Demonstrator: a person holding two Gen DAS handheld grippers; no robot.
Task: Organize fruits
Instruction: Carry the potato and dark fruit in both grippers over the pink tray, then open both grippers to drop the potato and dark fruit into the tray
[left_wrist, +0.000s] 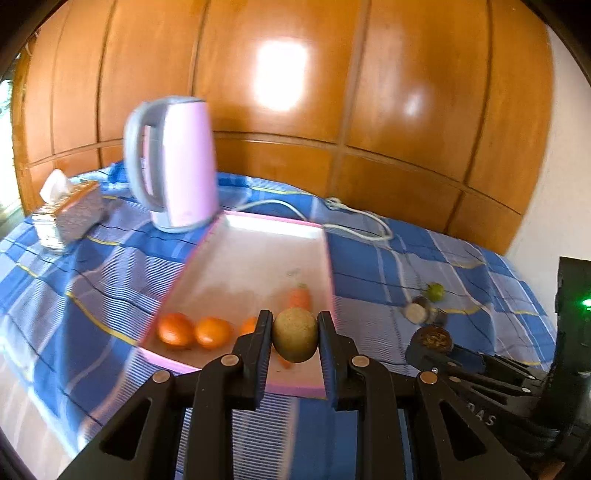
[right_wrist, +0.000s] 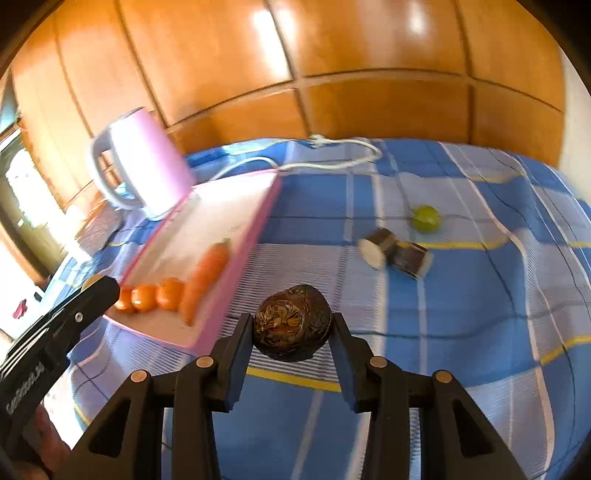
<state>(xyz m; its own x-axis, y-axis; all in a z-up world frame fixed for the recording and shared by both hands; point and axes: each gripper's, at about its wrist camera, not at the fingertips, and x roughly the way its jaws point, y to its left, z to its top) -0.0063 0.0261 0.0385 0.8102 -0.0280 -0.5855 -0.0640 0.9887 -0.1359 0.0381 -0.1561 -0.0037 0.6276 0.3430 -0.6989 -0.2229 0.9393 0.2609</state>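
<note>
My left gripper (left_wrist: 294, 336) is shut on a brownish-green round fruit (left_wrist: 295, 335), held above the near end of the pink tray (left_wrist: 236, 266). In the tray lie three orange fruits (left_wrist: 175, 329) and a carrot (left_wrist: 298, 298). My right gripper (right_wrist: 293, 326) is shut on a dark wrinkled fruit (right_wrist: 293, 326), raised over the blue checked cloth to the right of the tray (right_wrist: 258, 229). The right gripper with its dark fruit (left_wrist: 432, 338) also shows at the right of the left wrist view. On the cloth lie a green fruit (right_wrist: 426, 218) and two dark cut pieces (right_wrist: 391, 251).
A pink kettle (left_wrist: 177, 162) stands at the tray's far left corner, its white cord (left_wrist: 354, 218) trailing across the cloth. A tissue box (left_wrist: 70, 210) sits at the far left. Wooden panelling rises behind the table. The left gripper's tip (right_wrist: 99, 291) shows in the right wrist view.
</note>
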